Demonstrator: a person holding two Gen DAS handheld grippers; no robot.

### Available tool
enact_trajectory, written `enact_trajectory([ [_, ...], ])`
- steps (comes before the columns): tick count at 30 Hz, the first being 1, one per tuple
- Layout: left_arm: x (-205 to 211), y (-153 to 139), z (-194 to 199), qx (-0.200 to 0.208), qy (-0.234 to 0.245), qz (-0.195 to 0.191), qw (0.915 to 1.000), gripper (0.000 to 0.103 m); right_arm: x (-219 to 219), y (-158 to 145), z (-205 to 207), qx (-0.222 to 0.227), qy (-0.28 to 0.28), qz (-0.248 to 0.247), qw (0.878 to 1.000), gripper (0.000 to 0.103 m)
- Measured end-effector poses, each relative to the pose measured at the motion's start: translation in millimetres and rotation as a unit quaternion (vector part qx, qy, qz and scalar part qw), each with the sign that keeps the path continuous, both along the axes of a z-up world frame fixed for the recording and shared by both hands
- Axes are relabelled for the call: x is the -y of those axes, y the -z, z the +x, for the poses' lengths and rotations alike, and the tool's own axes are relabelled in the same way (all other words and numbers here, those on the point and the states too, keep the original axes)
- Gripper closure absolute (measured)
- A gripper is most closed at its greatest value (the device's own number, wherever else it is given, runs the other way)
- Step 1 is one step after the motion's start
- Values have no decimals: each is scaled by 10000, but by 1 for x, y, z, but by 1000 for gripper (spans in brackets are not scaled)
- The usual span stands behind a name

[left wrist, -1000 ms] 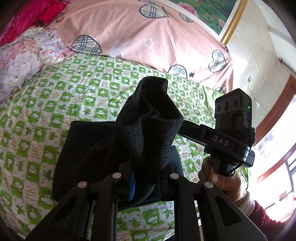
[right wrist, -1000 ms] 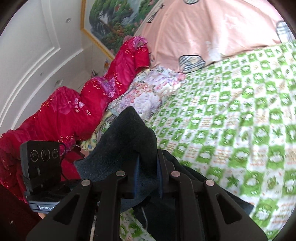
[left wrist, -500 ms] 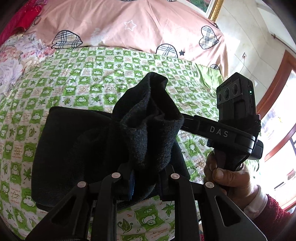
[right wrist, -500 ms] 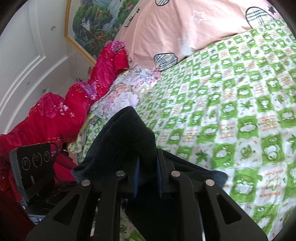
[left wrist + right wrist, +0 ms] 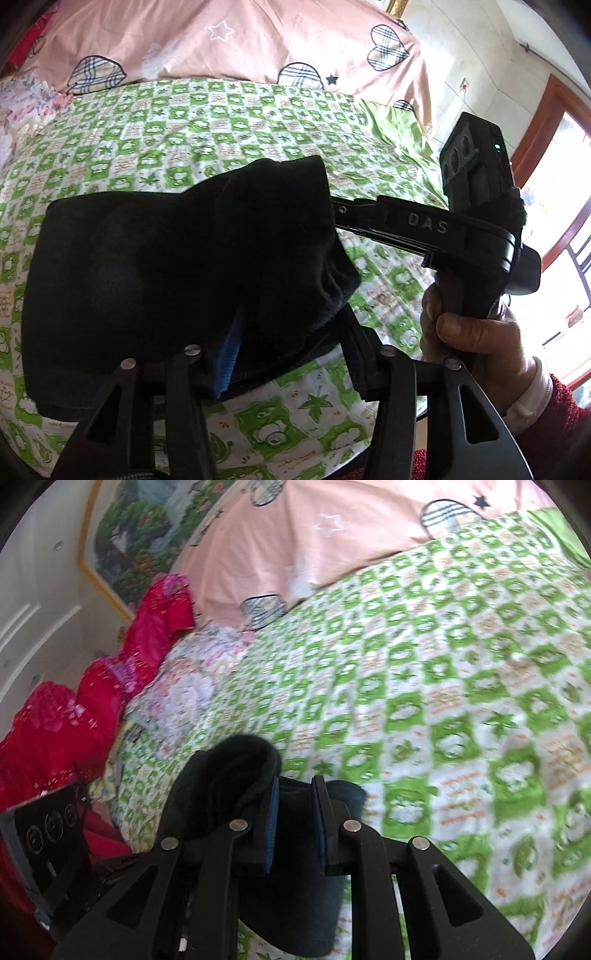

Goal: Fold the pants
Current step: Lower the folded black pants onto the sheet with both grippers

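Observation:
Black pants (image 5: 147,266) lie folded in a dark slab on the green checked bedsheet (image 5: 221,122). One bunched corner is still lifted toward the right. My left gripper (image 5: 291,321) is low at the near edge of the pile. Its jaws are opening, and the slack fabric sags between the fingers without being pinched. The blue pad (image 5: 227,354) of the left finger shows bare. My right gripper (image 5: 295,786) is shut on a fold of the pants (image 5: 229,771). In the left wrist view its tips are buried in the cloth, and a hand (image 5: 476,332) holds its handle.
A pink quilt with checked hearts (image 5: 229,40) lies across the head of the bed. Red bedding (image 5: 74,716) and a floral cloth (image 5: 184,686) are heaped on the left, under a framed painting (image 5: 140,535). A bright window (image 5: 561,206) is on the right.
The left jaws have spread apart and let the pinched cloth go. The raised bunch has sunk onto the folded pile. Both grippers have come lower toward the bed.

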State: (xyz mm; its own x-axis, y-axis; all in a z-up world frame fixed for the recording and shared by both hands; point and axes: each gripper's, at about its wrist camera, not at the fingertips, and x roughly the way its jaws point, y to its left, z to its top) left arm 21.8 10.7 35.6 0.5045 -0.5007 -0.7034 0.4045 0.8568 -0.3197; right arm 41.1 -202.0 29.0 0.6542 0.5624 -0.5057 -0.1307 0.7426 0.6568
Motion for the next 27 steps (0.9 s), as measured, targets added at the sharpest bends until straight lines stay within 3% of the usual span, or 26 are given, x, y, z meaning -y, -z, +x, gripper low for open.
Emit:
enact_trajectory([
  [3,3,0,-3,41,72,18,10000,49,5,-3,-6,-66,236,-40,9997,79],
  [7,-3,-1,-7,-63,125,-206,9997,45,9,-10,-14,-115,522,-278,9982,56],
  [11,-9,-4,-14,-100,196,-391,9990,44,12,-22,-23,-15,722,-321,9969,51],
  [15,-18,-11,-24,-15,194,-500,9986,41,3,-42,-30,282,818,-568,9946,38],
  [21,-47,-24,-29,96,-204,-669,9975,36,-36,-64,-32,642,560,-1191,9892,25],
  [27,-91,-23,-21,13,-925,-798,9925,33,-66,-65,-30,728,352,-1622,9834,23],
])
